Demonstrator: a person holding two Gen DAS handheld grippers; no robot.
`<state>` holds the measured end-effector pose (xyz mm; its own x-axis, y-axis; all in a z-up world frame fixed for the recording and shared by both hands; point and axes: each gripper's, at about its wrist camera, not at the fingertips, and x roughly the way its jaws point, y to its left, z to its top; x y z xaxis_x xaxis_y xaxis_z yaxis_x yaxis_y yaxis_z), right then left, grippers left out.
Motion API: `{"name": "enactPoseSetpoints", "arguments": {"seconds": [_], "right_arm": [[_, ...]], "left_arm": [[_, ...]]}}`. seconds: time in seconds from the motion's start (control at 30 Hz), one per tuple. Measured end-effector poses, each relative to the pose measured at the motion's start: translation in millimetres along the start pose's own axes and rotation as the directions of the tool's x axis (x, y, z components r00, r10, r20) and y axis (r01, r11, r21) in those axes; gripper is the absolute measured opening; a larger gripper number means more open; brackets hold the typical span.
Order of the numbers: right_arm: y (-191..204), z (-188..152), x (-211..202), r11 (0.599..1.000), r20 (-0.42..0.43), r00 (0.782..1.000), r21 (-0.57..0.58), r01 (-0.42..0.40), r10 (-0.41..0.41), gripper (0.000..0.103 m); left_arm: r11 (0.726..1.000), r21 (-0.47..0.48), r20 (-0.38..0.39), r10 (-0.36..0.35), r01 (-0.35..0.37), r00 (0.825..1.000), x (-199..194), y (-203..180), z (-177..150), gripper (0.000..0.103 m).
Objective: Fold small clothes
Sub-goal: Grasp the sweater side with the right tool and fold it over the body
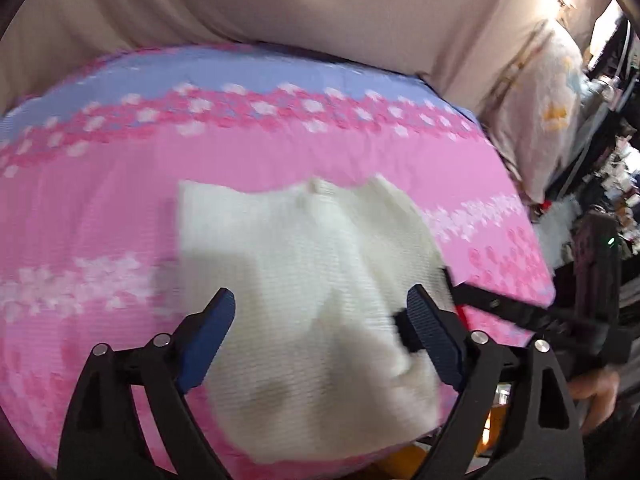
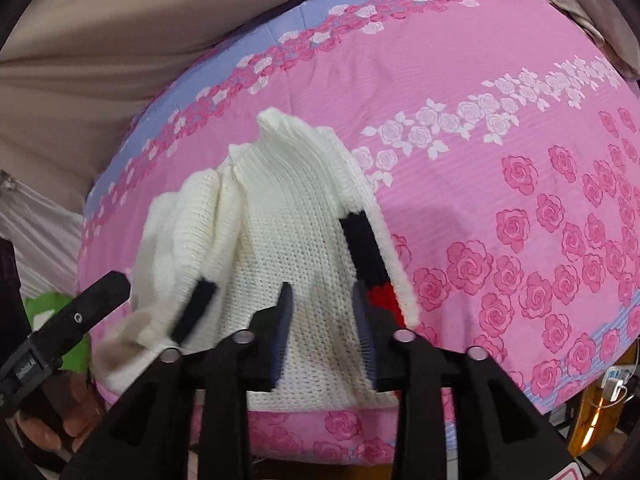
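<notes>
A small white knit garment (image 1: pixel 312 280) with black and red trim lies on the pink rose-print sheet (image 1: pixel 120 184). My left gripper (image 1: pixel 320 300) is open, its blue pads either side of the garment's near part. In the right wrist view the garment (image 2: pixel 288 220) is bunched and lifted in folds. My right gripper (image 2: pixel 324 312) has its jaws partly apart with the knit between them; I cannot tell whether it grips. The right gripper also shows in the left wrist view (image 1: pixel 500 304) at the garment's right edge. The left gripper's finger (image 2: pixel 100 292) shows at the left.
A beige curtain (image 1: pixel 280 4) hangs behind the bed. A patterned pillow (image 1: pixel 540 112) lies at the right end, with cluttered shelves (image 1: pixel 616 184) beyond. The bed's near edge (image 2: pixel 340 432) is close under the grippers. A green item (image 2: pixel 52 308) is at the left.
</notes>
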<state>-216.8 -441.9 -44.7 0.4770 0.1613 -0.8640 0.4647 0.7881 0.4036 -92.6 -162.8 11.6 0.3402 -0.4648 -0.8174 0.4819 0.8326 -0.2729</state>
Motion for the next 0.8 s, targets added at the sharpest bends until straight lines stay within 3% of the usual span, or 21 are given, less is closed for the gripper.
{"name": "enactPoseSetpoints", "arguments": {"seconds": [0.03,0.1,0.17,0.37,0.4,0.47,0.5,0.53,0.63,0.67,0.73,0.8], "right_arm": [[4.9,3.0,-1.8,1.000,0.010,1.000,0.001,-0.028,0.028,0.067],[21.6,11.3,2.8,0.995,0.001,0.995,-0.008,-0.097,0.097,0.075],[43.7,19.8,19.3,0.990,-0.041,0.989,-0.014,-0.140,0.139,0.076],[102.5,17.1,91.1,0.982,-0.219,0.974,-0.160,-0.096,0.059,0.076],[109.8,14.0,99.7,0.982,-0.241,0.969,-0.163,-0.096,0.055,0.072],[128.5,9.6,104.6,0.971,-0.248,0.968,-0.221,-0.096,0.039,0.052],[136.4,10.0,101.7,0.960,-0.232,0.973,-0.267,-0.082,0.019,0.021],[144.4,12.5,92.9,0.947,-0.205,0.979,-0.311,-0.073,0.008,0.020],[143.7,34.5,40.3,0.939,-0.135,0.973,-0.265,-0.219,0.189,0.019],[137.0,40.3,17.2,0.936,-0.083,0.973,-0.267,-0.231,0.217,0.019],[115.7,46.8,-4.5,0.948,-0.001,0.985,-0.272,-0.166,0.173,0.019],[77.8,49.9,8.6,0.969,0.006,0.997,-0.237,-0.069,0.073,0.023]], "left_arm": [[0.999,-0.021,0.002,0.026,-0.026,1.000,-5.7,11.2,-3.2,0.086],[0.995,-0.082,-0.015,0.064,-0.065,0.998,-8.8,38.4,-8.6,0.086],[0.984,-0.149,-0.033,0.099,-0.103,0.995,-12.0,60.8,-17.9,0.086],[0.961,-0.243,-0.046,0.127,-0.135,0.991,-22.2,90.3,-40.9,0.086],[0.960,-0.244,-0.042,0.129,-0.135,0.991,-24.5,89.4,-42.5,0.086],[0.966,-0.228,-0.027,0.119,-0.122,0.993,-29.5,86.1,-43.8,0.086],[0.970,-0.212,-0.020,0.115,-0.117,0.993,-31.9,81.4,-43.2,0.086],[0.976,-0.188,-0.012,0.107,-0.108,0.994,-33.6,76.3,-42.2,0.086],[0.991,-0.108,-0.003,0.083,-0.083,0.997,-32.8,57.7,-39.4,0.086],[0.995,-0.076,-0.015,0.069,-0.070,0.998,-28.5,49.5,-39.1,0.086],[0.998,-0.024,-0.044,0.056,-0.057,0.997,-18.2,36.6,-39.4,0.086],[0.999,0.014,-0.078,0.045,-0.044,0.996,-5.8,24.3,-39.8,0.086]]}}
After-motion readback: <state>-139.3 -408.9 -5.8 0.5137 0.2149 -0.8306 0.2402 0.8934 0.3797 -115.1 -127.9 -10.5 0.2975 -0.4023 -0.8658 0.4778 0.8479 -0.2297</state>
